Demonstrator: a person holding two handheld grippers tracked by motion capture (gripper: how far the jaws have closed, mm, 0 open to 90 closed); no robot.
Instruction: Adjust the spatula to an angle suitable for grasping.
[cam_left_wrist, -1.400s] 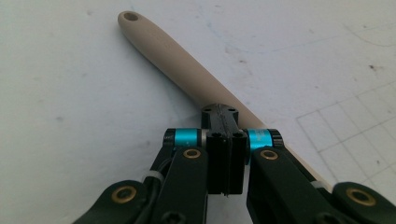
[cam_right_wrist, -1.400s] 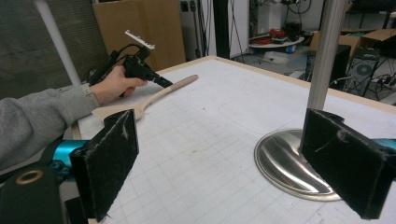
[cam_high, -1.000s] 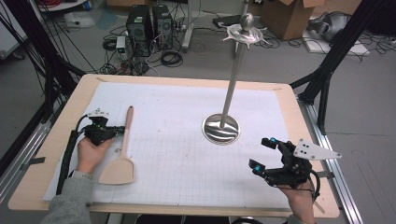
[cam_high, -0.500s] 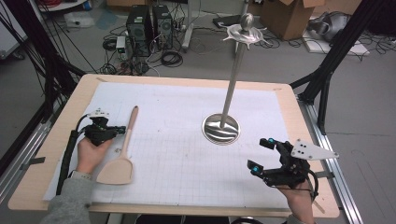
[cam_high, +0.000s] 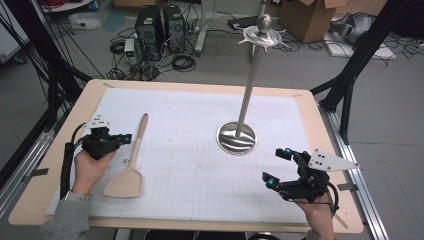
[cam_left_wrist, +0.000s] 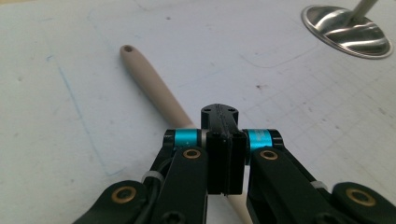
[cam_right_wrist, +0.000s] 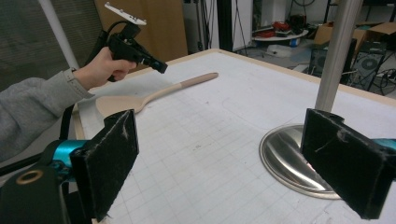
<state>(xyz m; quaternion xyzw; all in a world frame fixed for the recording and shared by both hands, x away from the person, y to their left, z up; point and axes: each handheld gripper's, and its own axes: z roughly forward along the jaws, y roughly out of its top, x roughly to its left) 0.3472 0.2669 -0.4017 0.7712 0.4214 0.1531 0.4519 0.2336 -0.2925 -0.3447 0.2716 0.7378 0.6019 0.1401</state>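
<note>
Near the table's (cam_high: 320, 165) left edge, left gripper (cam_high: 125, 137) closed and empty above the wooden spatula (cam_high: 131, 162); right gripper (cam_high: 278, 166) wide open, empty, near the right front corner.

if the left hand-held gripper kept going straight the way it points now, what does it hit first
Most likely the wooden spatula. The left hand-held gripper has its jaws shut and aims across the spatula's handle, just above it. It appears raised off the table, so depending on height it could pass over and meet the white mat beyond.
</note>
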